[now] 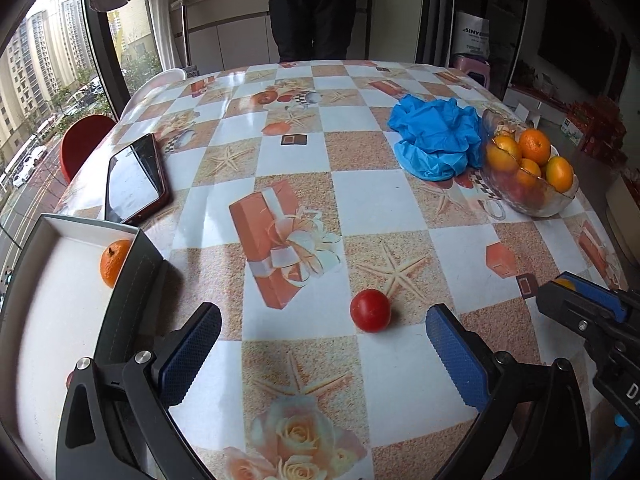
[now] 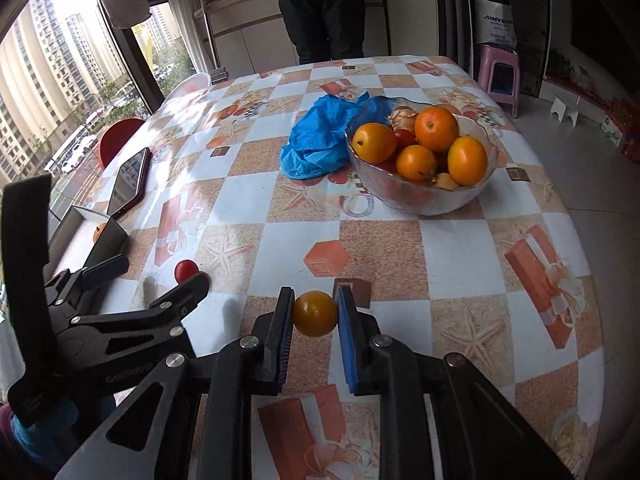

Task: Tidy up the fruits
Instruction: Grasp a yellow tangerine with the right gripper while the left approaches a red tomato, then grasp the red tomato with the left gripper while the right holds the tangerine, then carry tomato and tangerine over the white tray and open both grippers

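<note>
A red tomato (image 1: 370, 310) lies on the tablecloth just ahead of my open left gripper (image 1: 322, 344), between its fingers' line; it also shows in the right wrist view (image 2: 185, 270). My right gripper (image 2: 314, 312) is shut on a small yellow-orange fruit (image 2: 314, 313) and holds it just above the table. A glass bowl (image 2: 424, 200) at the far right holds several oranges and red fruits. A white box (image 1: 60, 308) at the left holds one orange (image 1: 114, 262).
A phone (image 1: 136, 178) lies at the far left. A crumpled blue plastic bag (image 1: 438, 140) sits beside the bowl. A person in dark clothes (image 1: 316, 8) stands beyond the far table edge. A red chair (image 1: 82, 144) is at the left side.
</note>
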### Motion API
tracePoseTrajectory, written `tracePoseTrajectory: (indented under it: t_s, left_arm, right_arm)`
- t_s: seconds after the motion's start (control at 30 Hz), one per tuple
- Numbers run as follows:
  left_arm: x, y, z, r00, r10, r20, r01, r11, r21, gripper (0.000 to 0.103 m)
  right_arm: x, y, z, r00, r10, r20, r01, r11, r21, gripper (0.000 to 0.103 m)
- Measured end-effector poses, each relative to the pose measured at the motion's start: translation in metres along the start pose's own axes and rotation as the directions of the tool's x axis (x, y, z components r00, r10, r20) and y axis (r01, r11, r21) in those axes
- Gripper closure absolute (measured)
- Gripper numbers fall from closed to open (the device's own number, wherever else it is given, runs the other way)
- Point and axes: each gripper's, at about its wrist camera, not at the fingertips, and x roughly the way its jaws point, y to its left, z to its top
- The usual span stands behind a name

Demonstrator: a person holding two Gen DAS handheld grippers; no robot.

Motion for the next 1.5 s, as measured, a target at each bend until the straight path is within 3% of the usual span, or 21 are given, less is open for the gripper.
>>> tracePoseTrajectory:
  t_s: [0.07, 0.1, 0.17, 0.2, 0.4, 0.9, 1.2, 1.5]
  left_arm:
    - [0.010, -0.004, 0.002, 0.999, 0.009, -0.033, -0.009, 1.000, 0.006, 0.025]
    - [0.010, -0.003, 0.002, 1.000, -0.002, -0.022, 0.002, 1.000, -0.002, 0.032]
    - [0.008, -0.004, 0.004, 0.999, -0.023, -0.022, 0.023, 1.000, -0.007, 0.061]
    - [0.007, -0.006, 0.004, 0.999, -0.031, -0.025, 0.031, 1.000, 0.005, 0.083]
    - [-0.017, -0.003, -0.010, 0.995, -0.093, -0.036, 0.093, 0.996, -0.014, 0.083]
    - [-0.124, 0.038, -0.052, 0.992, -0.095, 0.081, 0.095, 0.995, -0.001, 0.083]
    - [-0.159, 0.120, -0.083, 0.992, -0.032, 0.120, 0.044, 0.994, -0.098, 0.083]
    - [-0.158, 0.210, -0.111, 0.992, 0.080, 0.100, -0.055, 0.973, -0.223, 0.083]
  right_arm:
    - [-0.008, -0.006, -0.006, 1.000, 0.002, 0.006, -0.003, 1.000, 0.016, 0.080]
    - [-0.012, -0.008, -0.009, 1.000, 0.003, 0.008, -0.003, 1.000, 0.023, 0.080]
    - [-0.018, -0.010, -0.014, 1.000, 0.006, 0.010, -0.006, 1.000, 0.030, 0.080]
    - [-0.021, -0.010, -0.017, 1.000, 0.009, 0.011, -0.010, 0.999, 0.032, 0.080]
    - [-0.036, -0.005, -0.032, 1.000, 0.025, 0.011, -0.025, 0.999, 0.032, 0.080]
    - [-0.069, 0.052, -0.059, 0.997, 0.082, 0.013, -0.082, 0.997, -0.002, 0.080]
    - [-0.068, 0.132, -0.059, 0.985, 0.174, -0.013, -0.174, 0.980, -0.100, 0.080]
    - [-0.047, 0.221, -0.057, 0.964, 0.255, -0.081, -0.266, 0.942, -0.204, 0.080]
